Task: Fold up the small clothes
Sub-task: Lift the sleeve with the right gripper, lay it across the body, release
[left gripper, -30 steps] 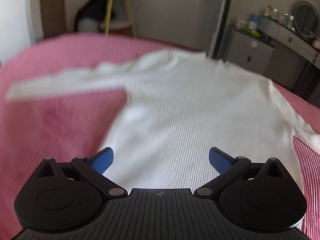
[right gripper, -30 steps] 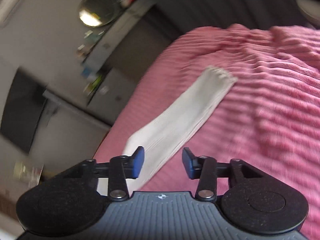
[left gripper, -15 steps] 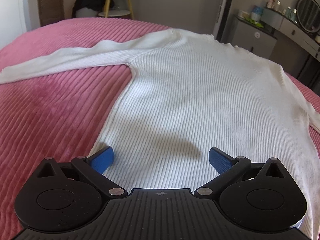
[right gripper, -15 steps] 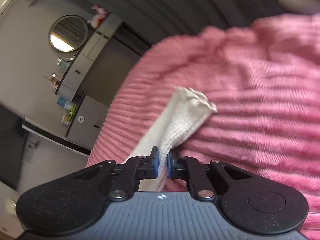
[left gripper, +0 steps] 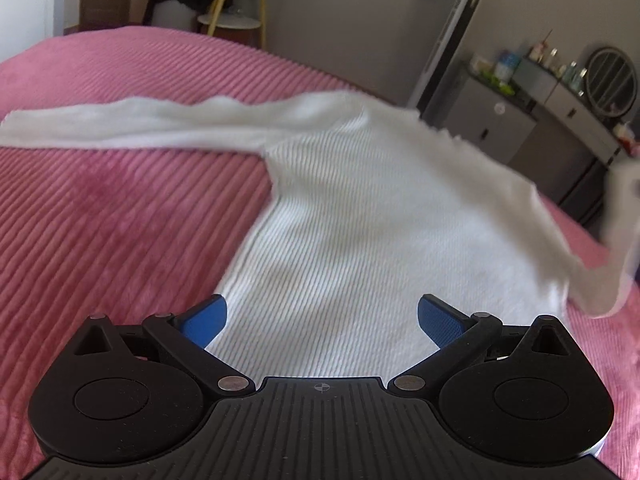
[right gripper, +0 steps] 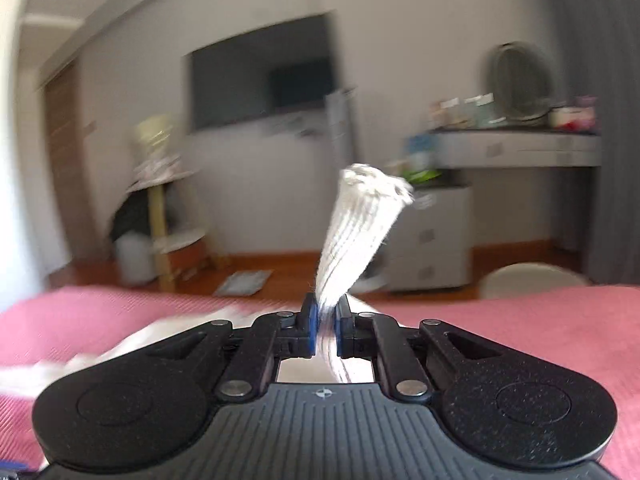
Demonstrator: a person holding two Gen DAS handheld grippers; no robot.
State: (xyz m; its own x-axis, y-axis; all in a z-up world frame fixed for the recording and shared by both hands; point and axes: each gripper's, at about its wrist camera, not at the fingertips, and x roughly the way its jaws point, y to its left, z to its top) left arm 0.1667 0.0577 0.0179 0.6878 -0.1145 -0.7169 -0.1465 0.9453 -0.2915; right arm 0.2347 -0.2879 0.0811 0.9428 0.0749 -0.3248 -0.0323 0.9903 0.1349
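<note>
Pink bedspread (left gripper: 100,216) carries white sweater (left gripper: 360,220) (right gripper (right gripper: 326,324) pinches sleeve (right gripper: 360,232)).

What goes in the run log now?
right gripper: shut on sleeve, lifted | left gripper: open over sweater | bed

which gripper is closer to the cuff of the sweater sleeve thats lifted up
Right. The right gripper is shut on that raised sleeve of the white ribbed knit sweater, just below its cuff. The left gripper hangs open over the sweater's hem.
</note>
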